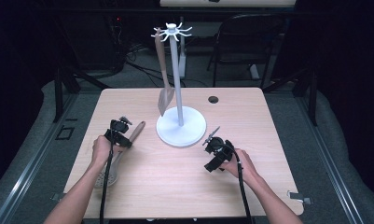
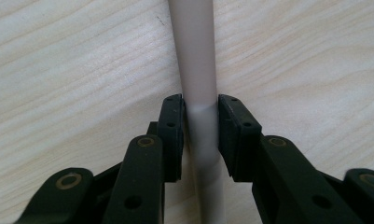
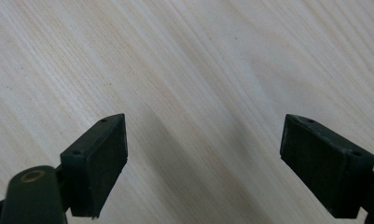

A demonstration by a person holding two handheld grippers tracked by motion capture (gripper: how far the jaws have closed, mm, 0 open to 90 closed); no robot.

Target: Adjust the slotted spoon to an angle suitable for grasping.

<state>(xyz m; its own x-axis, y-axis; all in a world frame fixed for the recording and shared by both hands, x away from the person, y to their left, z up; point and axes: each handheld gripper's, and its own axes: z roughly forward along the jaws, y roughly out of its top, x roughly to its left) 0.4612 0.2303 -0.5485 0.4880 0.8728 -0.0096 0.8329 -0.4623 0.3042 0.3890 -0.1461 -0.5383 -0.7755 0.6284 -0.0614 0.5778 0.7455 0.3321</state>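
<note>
A slotted spoon lies on the wooden table at the left, with a brown-beige handle and a perforated head. My left gripper is shut on that handle. In the left gripper view the pale handle runs straight up between the jaws, and the left gripper pinches it from both sides. A white utensil stand with hooks on top stands mid-table, and a spatula hangs from it. My right gripper hovers open over bare wood right of the stand; the right gripper holds nothing.
A round cable hole sits near the table's far edge. A black chair stands behind the table. The stand's wide round base lies between the two grippers. The person's forearms come in from the bottom.
</note>
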